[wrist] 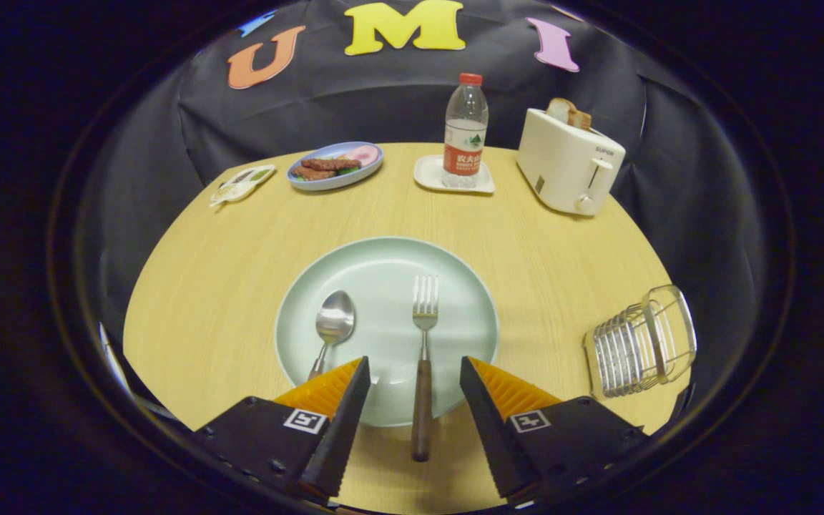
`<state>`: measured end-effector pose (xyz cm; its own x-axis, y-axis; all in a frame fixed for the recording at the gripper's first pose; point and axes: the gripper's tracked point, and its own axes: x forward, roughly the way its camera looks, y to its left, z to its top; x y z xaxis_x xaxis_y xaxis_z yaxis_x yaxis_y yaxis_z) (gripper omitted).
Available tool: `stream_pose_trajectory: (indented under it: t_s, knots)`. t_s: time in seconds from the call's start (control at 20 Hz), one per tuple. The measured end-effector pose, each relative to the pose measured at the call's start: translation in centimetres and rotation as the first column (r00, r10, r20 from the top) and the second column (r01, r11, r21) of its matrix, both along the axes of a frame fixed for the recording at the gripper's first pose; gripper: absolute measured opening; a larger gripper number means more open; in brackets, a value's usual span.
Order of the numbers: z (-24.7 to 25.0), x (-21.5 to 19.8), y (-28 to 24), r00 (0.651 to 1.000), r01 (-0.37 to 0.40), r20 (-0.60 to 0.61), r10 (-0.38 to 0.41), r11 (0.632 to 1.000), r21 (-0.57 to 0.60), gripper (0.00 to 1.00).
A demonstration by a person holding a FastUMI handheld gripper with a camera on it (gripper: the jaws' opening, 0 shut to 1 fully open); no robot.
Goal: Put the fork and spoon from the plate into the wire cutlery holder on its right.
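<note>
My tongs (pixel 414 390) stood open, holding nothing, with the fork's dark handle lying in the gap between the two fingers and touching neither. The fork (pixel 423 365) lay lengthwise on the pale green plate (pixel 383 265), tines pointing toward the far edge of the surface (pixel 204 286), its handle running out over the plate's near rim and on above the bare wood toward the near edge. The spoon (pixel 332 325) lay on the plate too, apart from the fork and roughly parallel to it, bowl up, its handle disappearing behind my left finger (pixel 333 404). The wire cutlery holder (pixel 642 342) sat well apart from the plate, near the right edge of the surface, and as far as I could tell it lay tipped, its opening not plainly upward. I judged the fork light and stiff, its metal neck and tines slick, while the handle looked like wood, thicker and less slippery, so that was the place to close on, around its middle where it cleared the rim and left room under it. Pinched too near the end, I reckoned it would swing tines-down. The spoon, all polished metal by the look of it, I expected to be the slipperier one, best taken across its thin handle.
</note>
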<state>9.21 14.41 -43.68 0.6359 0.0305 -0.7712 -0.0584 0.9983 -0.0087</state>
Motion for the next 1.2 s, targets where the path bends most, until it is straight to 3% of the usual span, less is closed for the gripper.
stream_pose_trajectory:
  t_s: [0.35, 0.45, 0.55, 0.65, 0.95, 1.2]
  knots:
    - [-2.4, 0.3, -0.1, 0.995, 0.099, -0.023, -0.099, 0.995, 0.012, 0.42]
    - [-2.2, 0.2, -0.7, 0.993, 0.115, -0.015, -0.115, 0.993, -0.010, 0.17]
    - [-2.2, 0.1, -0.6, 0.994, 0.105, -0.013, -0.105, 0.994, -0.012, 0.08]
    - [-1.4, -0.1, -0.7, 0.996, 0.085, -0.008, -0.085, 0.996, -0.009, 0.04]
    - [3.2, -2.3, -2.4, 1.000, 0.002, -0.005, -0.002, 1.000, 0.026, 0.04]
    - [6.7, -4.4, -7.4, 1.000, -0.020, 0.005, 0.020, 1.000, -0.011, 0.04]
